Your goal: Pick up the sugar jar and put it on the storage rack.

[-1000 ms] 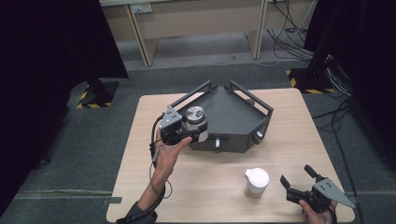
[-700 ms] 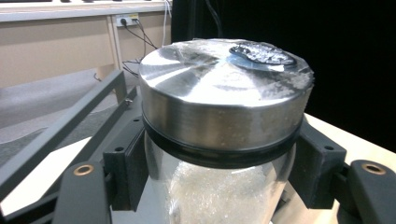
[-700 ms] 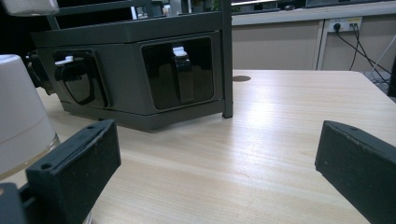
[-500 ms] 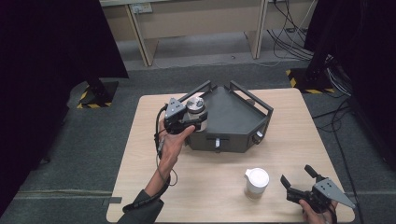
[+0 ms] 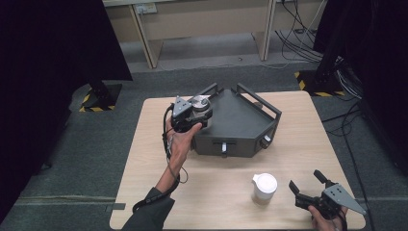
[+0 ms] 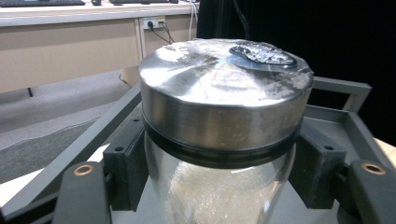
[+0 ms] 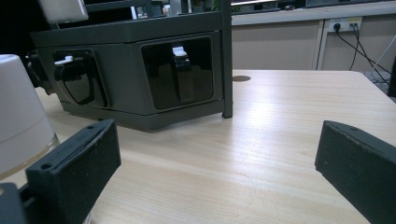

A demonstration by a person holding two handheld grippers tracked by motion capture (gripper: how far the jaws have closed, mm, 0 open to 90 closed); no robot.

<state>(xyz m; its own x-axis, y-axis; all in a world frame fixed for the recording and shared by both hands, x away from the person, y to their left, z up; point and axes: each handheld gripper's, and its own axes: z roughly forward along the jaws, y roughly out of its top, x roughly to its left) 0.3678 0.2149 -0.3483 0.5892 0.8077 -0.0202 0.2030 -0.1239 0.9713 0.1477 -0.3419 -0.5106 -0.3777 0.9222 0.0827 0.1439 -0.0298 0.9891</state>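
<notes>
Since the earlier frame the left gripper (image 5: 196, 111) is moving up and away from the person, carrying the jar (image 5: 200, 105) from the front-left edge of the grey rack (image 5: 240, 126) to over its top left corner; the right gripper (image 5: 308, 190) is staying parked near the table's front right corner.

Left jaws are clamping the jar just below its metal lid (image 6: 219, 88), one pad on each side of the glass body (image 6: 219, 196), in the left gripper view. Jar is sitting upright, over the rack's railed top; whether it is touching the surface, cannot tell.

Right jaws are standing wide apart, holding nothing, hovering low over the table (image 7: 261, 154), with the white cup (image 5: 264, 187) just beside them on the left.

Handling judgement: glass body, so stiff, smooth and likely slippery under the pads, also breakable if dropped or knocked on the rack's rail (image 6: 70, 154). Whitish granular contents plus steel lid are probably making it top-heavy and moderately weighty. Best hold looks like where it is now, right under the lid rim, so the rim is stopping any slide. Gripping the lid alone is riskier, since it may turn or come loose.
</notes>
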